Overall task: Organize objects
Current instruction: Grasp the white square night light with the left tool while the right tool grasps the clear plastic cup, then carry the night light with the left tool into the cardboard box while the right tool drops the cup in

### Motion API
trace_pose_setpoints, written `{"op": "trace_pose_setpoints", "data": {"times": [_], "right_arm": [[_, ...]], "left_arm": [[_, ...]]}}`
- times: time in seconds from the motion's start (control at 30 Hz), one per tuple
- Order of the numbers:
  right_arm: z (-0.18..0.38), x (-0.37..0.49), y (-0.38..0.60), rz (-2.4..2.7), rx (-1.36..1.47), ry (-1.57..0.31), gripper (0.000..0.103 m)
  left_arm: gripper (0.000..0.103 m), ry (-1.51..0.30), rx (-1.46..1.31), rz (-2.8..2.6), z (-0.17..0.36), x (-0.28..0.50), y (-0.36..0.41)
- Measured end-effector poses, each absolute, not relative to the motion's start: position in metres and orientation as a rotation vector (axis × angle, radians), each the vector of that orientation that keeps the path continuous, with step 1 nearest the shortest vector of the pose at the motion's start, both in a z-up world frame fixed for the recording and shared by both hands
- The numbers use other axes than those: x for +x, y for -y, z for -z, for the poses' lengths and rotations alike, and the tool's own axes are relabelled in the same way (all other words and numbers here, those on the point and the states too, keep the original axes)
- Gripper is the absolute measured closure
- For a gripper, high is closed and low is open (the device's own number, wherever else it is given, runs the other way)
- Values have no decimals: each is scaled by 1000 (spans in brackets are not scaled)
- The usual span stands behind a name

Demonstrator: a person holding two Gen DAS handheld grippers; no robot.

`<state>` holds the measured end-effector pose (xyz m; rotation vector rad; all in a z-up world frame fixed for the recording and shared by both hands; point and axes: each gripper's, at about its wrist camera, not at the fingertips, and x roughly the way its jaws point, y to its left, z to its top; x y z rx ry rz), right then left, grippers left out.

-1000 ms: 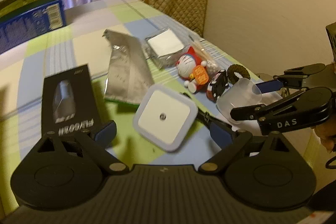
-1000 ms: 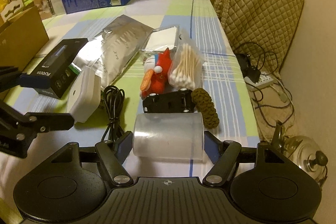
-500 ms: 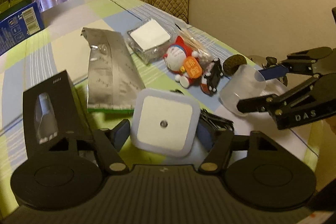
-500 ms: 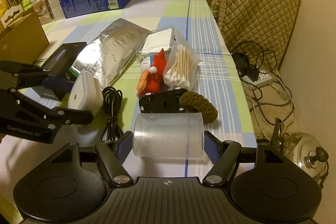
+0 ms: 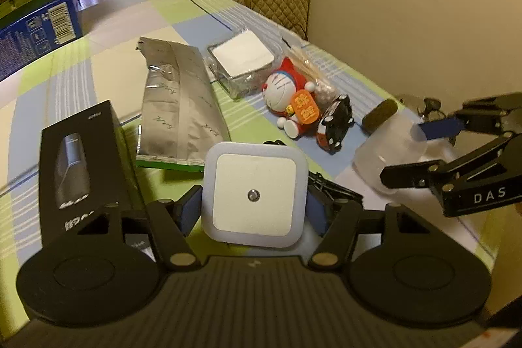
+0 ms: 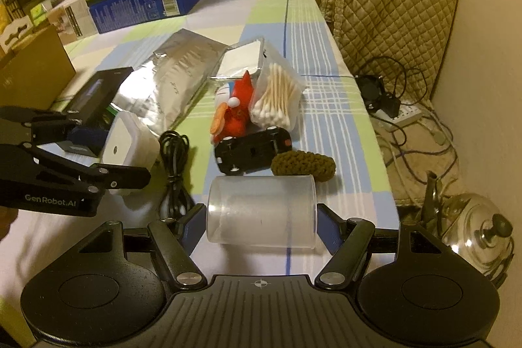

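Note:
A white square night light (image 5: 254,194) sits between the blue pads of my left gripper (image 5: 253,209), which is shut on it. From the right wrist view the same light (image 6: 124,142) shows edge-on inside the left gripper (image 6: 114,152), just above the tablecloth. A clear plastic cup (image 6: 261,211) lies sideways in my right gripper (image 6: 261,227), shut on its two ends. In the left wrist view, the cup (image 5: 385,149) and right gripper (image 5: 407,152) are at the table's right edge.
On the checked tablecloth (image 6: 326,106) lie a black box (image 5: 78,165), a silver pouch (image 5: 179,119), a clear box (image 5: 241,61), a Doraemon figure (image 6: 231,116), cotton swabs (image 6: 277,97), a toy car (image 6: 254,149), a brown knit piece (image 6: 303,165) and a black cable (image 6: 174,158). Milk cartons (image 6: 146,2) stand far left.
My left gripper's fingers have closed in from wide apart onto the night light. The right gripper has kept its hold on the cup and barely moved.

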<state>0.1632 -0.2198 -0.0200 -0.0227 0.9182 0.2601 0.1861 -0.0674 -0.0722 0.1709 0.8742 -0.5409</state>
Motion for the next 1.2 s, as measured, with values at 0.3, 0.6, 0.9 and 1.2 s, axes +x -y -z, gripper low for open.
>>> {"op": "trace_pose_setpoints", "data": {"times": [0.3,0.6,0.9,1.2], "right_arm": [[-2,153,212,-317,43,-913,35],[-21,132,206,-336,58,-892,35],[-42,121,191,-352,22,-852,35],[-110,122,109,-536,38,-729,35]], "left_arm": [[42,-870,145,497,38,168,49],[42,-840,98,461,10,141,26],[42,-805,55,408,-24,119,-1],[42,-741,50,245,-87,94,-79]]}}
